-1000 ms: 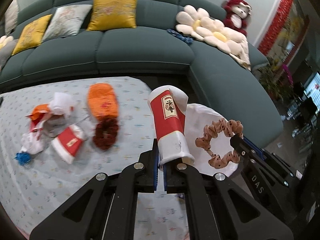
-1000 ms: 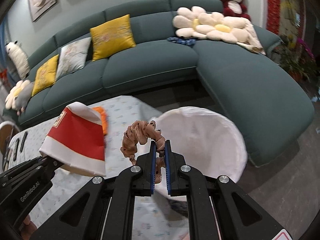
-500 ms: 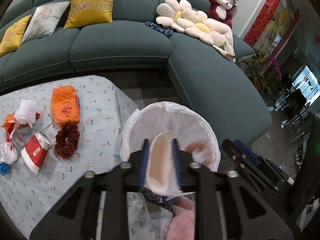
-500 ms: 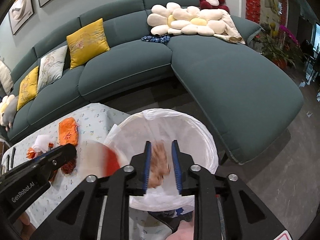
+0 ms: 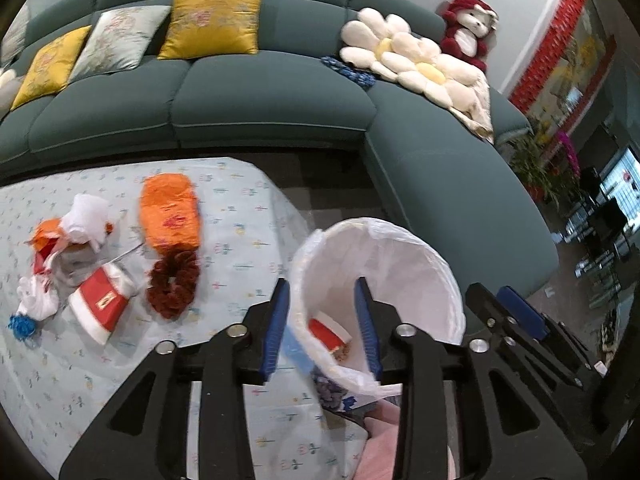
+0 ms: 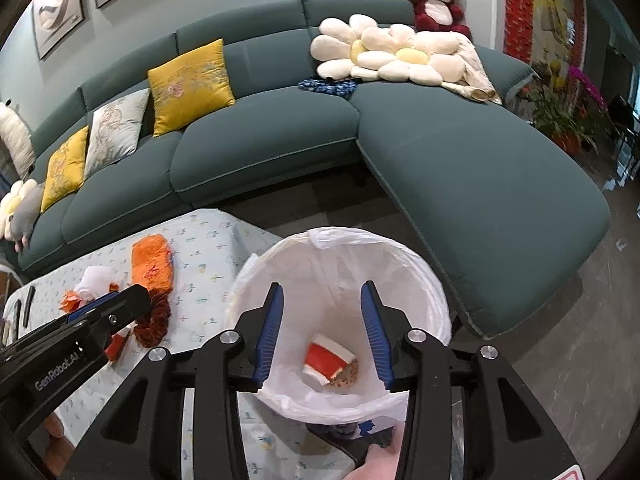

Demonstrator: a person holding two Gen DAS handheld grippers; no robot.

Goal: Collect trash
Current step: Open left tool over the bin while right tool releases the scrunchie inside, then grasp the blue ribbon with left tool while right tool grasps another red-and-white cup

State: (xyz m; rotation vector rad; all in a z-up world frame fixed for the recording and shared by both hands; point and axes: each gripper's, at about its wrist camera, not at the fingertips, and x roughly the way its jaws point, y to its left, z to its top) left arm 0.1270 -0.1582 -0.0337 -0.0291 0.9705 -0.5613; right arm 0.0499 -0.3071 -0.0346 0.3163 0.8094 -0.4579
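A white-lined trash bin stands at the table's right edge. Inside lie a red-and-white paper cup and a tan scrunchie. My left gripper is open and empty, over the bin's left rim. My right gripper is open and empty above the bin's opening. On the table lie an orange wrapper, a dark red scrunchie, a second red-and-white cup, crumpled white and orange scraps and a blue bit.
The table has a pale patterned cloth. A green sectional sofa with cushions, a flower pillow and a red plush bear wraps behind and to the right. Dark floor lies between sofa and bin.
Both grippers moved over the bin and opened. The cup left my left gripper and the tan scrunchie left my right; both now lie in the bin.
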